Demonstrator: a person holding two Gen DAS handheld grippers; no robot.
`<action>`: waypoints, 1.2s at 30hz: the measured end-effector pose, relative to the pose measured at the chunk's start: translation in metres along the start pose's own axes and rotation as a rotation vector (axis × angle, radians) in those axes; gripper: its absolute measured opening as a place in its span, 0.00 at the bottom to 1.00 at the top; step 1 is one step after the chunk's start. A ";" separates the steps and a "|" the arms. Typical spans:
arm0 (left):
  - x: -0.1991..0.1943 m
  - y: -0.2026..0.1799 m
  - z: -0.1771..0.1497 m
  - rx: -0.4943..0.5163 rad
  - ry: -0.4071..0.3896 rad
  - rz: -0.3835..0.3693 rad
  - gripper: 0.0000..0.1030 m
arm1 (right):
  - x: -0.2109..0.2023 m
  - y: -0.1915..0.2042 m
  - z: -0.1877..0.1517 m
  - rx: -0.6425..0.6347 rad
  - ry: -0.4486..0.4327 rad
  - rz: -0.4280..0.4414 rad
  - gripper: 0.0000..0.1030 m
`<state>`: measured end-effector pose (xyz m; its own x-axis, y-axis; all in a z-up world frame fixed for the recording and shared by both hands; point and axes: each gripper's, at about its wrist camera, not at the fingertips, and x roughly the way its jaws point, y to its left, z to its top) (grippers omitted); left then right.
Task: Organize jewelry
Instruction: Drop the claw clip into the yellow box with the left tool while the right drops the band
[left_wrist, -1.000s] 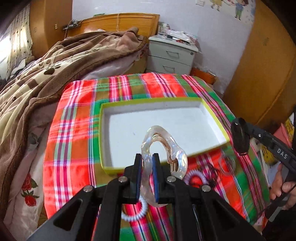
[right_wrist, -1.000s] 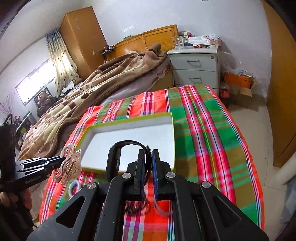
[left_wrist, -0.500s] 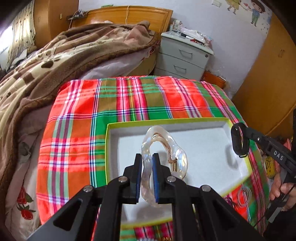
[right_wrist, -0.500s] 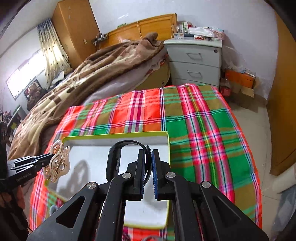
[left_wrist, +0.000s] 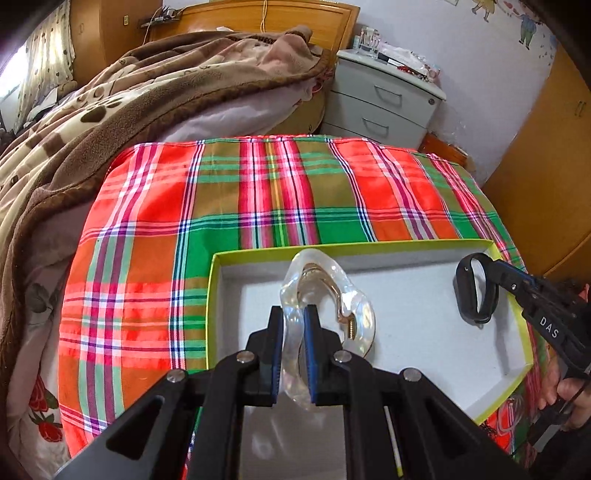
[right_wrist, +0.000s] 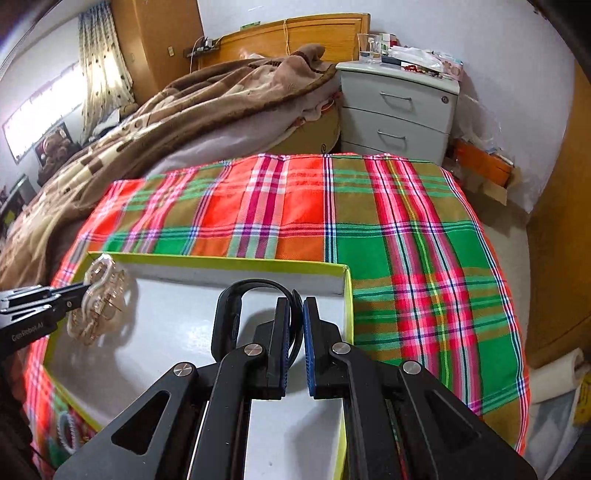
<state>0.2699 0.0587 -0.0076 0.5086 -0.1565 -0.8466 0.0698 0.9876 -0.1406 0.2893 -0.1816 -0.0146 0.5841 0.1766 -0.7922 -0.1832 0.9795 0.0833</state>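
While both grippers hang over the shallow white box (left_wrist: 517, 363) with the yellow-green rim, the step in hand looks like delivery: each carries one piece to be laid inside. The left gripper (left_wrist: 294, 354), at the lower middle of its own view, has its jaws drawn narrow on a clear hair claw clip (left_wrist: 325, 295); the pads pinch one clear edge, and the rest of the clip stands free above the box floor. The clip's long axis runs up the frame, away from the camera along the fingers, with its gold spring toward the right. The right gripper (right_wrist: 294, 350) is likewise nearly closed, clamping a thin black band (right_wrist: 236, 306) whose loop bulges to the left of the fingers and arches over their tips. In the left view that band hangs as an upright oval at the right edge of the frame, above the box's right part.

My reading is that the next move calls for lowering each piece until it is close to the white floor, then parting the jaws so that clip and band lie flat and well apart. More small pieces show on the plaid cloth (left_wrist: 258, 206) at the lower corners, too blurred to name.
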 end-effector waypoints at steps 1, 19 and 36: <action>0.000 0.000 0.000 -0.004 0.000 -0.002 0.11 | 0.001 0.001 0.000 -0.006 -0.002 -0.005 0.07; -0.006 0.003 -0.002 -0.023 -0.011 0.009 0.34 | -0.003 0.004 -0.001 -0.043 -0.034 -0.023 0.11; -0.081 -0.006 -0.055 -0.017 -0.103 -0.068 0.47 | -0.078 0.012 -0.044 -0.048 -0.133 0.069 0.30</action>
<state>0.1811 0.0649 0.0339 0.5886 -0.2205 -0.7778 0.0934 0.9742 -0.2055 0.2069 -0.1880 0.0221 0.6679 0.2573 -0.6984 -0.2617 0.9596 0.1032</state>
